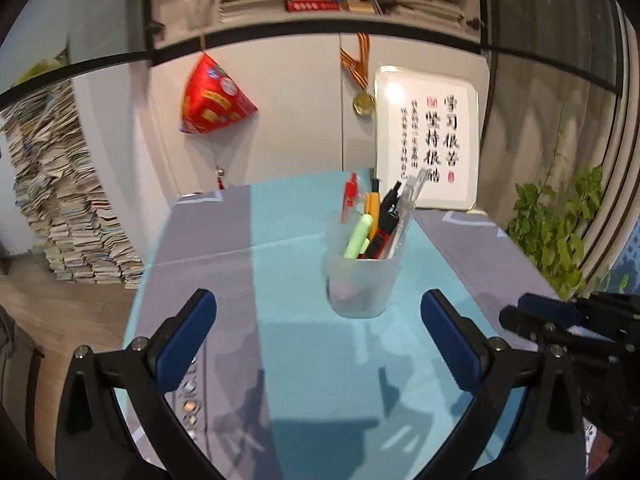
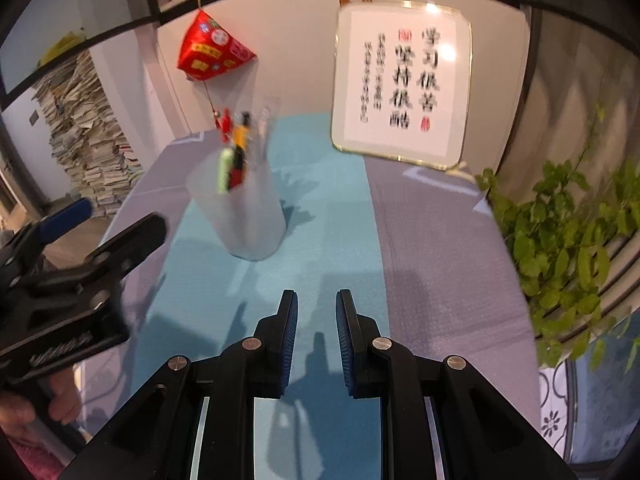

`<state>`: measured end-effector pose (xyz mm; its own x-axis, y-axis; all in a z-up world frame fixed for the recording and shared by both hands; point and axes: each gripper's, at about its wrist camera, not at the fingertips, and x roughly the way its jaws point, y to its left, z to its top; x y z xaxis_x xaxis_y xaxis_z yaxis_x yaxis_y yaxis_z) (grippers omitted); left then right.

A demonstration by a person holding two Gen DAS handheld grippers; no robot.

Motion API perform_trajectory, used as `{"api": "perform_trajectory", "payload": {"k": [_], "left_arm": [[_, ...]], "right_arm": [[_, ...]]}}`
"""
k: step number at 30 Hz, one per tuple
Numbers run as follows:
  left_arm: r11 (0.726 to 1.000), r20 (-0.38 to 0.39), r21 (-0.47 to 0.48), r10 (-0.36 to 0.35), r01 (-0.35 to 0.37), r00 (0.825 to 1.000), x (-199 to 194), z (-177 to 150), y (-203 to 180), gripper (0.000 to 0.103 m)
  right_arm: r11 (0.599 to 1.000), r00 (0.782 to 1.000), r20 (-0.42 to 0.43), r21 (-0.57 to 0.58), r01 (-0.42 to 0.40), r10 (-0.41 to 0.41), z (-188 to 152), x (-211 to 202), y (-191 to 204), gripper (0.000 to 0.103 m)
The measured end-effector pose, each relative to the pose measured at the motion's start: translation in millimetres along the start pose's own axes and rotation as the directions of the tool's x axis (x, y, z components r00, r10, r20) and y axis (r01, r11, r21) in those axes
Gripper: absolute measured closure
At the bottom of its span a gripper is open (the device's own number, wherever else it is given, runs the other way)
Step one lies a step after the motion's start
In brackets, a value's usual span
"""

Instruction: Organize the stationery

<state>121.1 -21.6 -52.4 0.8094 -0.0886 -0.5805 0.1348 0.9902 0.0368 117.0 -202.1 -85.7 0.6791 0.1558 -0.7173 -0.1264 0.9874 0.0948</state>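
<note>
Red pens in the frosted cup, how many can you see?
1 clearly: a red pen standing at the back left of the frosted cup. A black-and-red pen leans mid-cup; others may be hidden behind it.

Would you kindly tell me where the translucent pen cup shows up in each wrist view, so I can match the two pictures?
Left wrist view: the pen cup stands right of centre on the teal strip, ahead of the open left gripper.
Right wrist view: the pen cup is left of centre, blurred, beyond the right gripper.
Shared landmark: the framed calligraphy leaning on the wall behind the table.
</note>
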Motion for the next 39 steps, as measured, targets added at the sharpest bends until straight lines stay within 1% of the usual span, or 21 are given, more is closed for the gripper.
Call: {"api": "perform_trajectory", "payload": {"k": [3,6,9,10,11,13,18,19,23,25,26,29,39], "left_arm": [[0.999,0.019,-0.031,0.007,-0.007,1.0,-23,-6,8,0.001],[0.999,0.019,-0.048,0.015,-0.014,1.0,-40,-11,13,0.001],[0.998,0.039,-0.06,0.013,-0.011,0.999,-56,-16,15,0.001],[0.998,0.043,-0.06,0.013,-0.011,0.999,-62,-18,15,0.001],[0.998,0.046,-0.059,0.012,-0.009,0.999,-67,-19,14,0.001],[0.998,0.057,-0.059,0.004,-0.001,0.998,-79,-22,13,0.001],[0.998,0.121,-0.06,0.0,0.007,0.993,-111,-25,10,0.001],[0.998,0.132,-0.061,-0.003,0.011,0.991,-117,-26,10,0.001],[0.998,0.169,-0.061,-0.013,0.023,0.986,-136,-28,9,0.001],[0.998,0.184,-0.056,-0.007,0.017,0.983,-143,-28,8,0.001],[0.998,0.189,-0.056,-0.003,0.014,0.982,-145,-28,8,0.001],[0.998,0.203,-0.06,0.001,0.012,0.979,-151,-29,9,0.001],[0.998,0.232,-0.056,0.0,0.013,0.973,-163,-31,8,0.001]], "right_arm": [[1.0,0.999,0.031,-0.01,0.024,-0.023,-2,-17,9,0.084],[1.0,0.999,0.049,-0.007,0.017,-0.017,-5,-32,15,0.084],[1.0,0.997,0.076,-0.009,0.021,-0.02,-10,-48,21,0.083],[1.0,0.996,0.083,-0.012,0.025,-0.024,-13,-53,24,0.078],[0.999,0.995,0.092,-0.015,0.029,-0.028,-16,-58,27,0.07],[0.999,0.993,0.111,-0.019,0.04,-0.038,-20,-69,31,0.063],[0.997,0.985,0.168,-0.05,0.057,-0.048,-29,-103,44,0.062],[0.996,0.981,0.184,-0.057,0.067,-0.055,-31,-112,46,0.06],[0.995,0.966,0.246,-0.042,0.087,-0.074,-34,-136,47,0.042],[0.996,0.961,0.267,-0.025,0.081,-0.072,-35,-145,45,0.037],[0.997,0.959,0.275,-0.02,0.075,-0.067,-36,-149,45,0.035],[0.998,0.959,0.278,-0.019,0.059,-0.052,-37,-153,45,0.035],[0.998,0.96,0.275,-0.015,0.054,-0.048,-40,-154,44,0.035]]}}
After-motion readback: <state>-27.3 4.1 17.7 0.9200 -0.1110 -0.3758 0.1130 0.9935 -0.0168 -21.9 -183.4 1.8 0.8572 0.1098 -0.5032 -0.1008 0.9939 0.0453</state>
